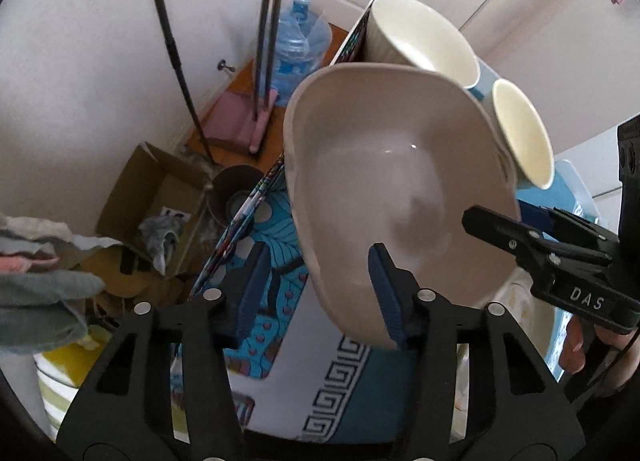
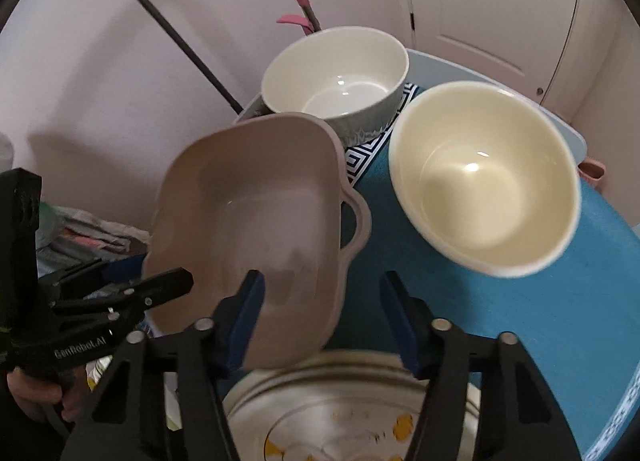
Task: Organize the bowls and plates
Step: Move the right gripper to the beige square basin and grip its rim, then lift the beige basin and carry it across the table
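Your left tool (image 1: 316, 289) straddles the dish (image 1: 400, 189) rim, pads apart from it; your right tool (image 2: 322, 325) likewise straddles the rim, jaws half-spread, not gripping. The dish sits tilted on the worktop (image 2: 560, 321); two bowls (image 2: 486, 177) beyond it, a plate (image 2: 352, 413) nearer you.

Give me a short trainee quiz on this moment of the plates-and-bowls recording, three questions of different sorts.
1. True or false: the cream bowl is nested inside the white bowl.
2. Multiple choice: what lies directly under the right gripper in its own view? A. a plate with yellow markings. B. a glass cup. C. a pan lid.
3. Short answer: how many grippers have the rim of the beige handled dish between their fingers?

Key
1. False: they stand side by side.
2. A.
3. Two: the left gripper and the right gripper.
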Action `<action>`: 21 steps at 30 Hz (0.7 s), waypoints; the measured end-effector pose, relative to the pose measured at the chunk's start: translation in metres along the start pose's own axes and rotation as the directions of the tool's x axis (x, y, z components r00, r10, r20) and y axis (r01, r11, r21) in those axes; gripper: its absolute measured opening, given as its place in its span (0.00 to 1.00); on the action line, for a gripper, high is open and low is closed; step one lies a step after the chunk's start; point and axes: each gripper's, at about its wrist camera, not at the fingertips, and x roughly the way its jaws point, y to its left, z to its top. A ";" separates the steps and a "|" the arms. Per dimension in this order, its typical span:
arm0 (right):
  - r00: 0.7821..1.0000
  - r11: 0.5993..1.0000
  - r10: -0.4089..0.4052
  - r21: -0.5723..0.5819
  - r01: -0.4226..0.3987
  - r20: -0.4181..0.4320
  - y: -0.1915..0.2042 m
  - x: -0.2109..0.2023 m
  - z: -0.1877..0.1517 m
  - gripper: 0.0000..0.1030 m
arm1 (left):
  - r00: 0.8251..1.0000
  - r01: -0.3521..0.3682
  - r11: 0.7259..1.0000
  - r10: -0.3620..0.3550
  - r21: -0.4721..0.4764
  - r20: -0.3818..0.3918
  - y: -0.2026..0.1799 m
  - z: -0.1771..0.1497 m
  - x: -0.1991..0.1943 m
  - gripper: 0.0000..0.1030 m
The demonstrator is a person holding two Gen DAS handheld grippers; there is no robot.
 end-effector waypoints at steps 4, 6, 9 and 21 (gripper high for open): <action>1.000 1.000 -0.004 0.022 0.004 -0.006 -0.005 0.009 0.003 0.34 | 1.000 -0.009 1.000 0.009 0.016 -0.004 0.002 0.009 0.009 0.42; 1.000 1.000 -0.008 0.030 0.009 -0.009 -0.007 0.013 0.005 0.32 | 1.000 -0.015 1.000 0.015 0.023 0.003 0.002 0.014 0.011 0.42; 1.000 1.000 -0.008 0.029 0.008 -0.009 -0.007 0.016 0.006 0.22 | 1.000 -0.013 0.999 0.013 0.046 0.004 0.000 0.018 0.015 0.16; 0.999 1.000 -0.005 -0.017 0.005 0.041 0.001 0.002 -0.003 0.12 | 0.995 -0.057 0.993 0.048 0.105 0.092 -0.013 0.015 -0.001 0.10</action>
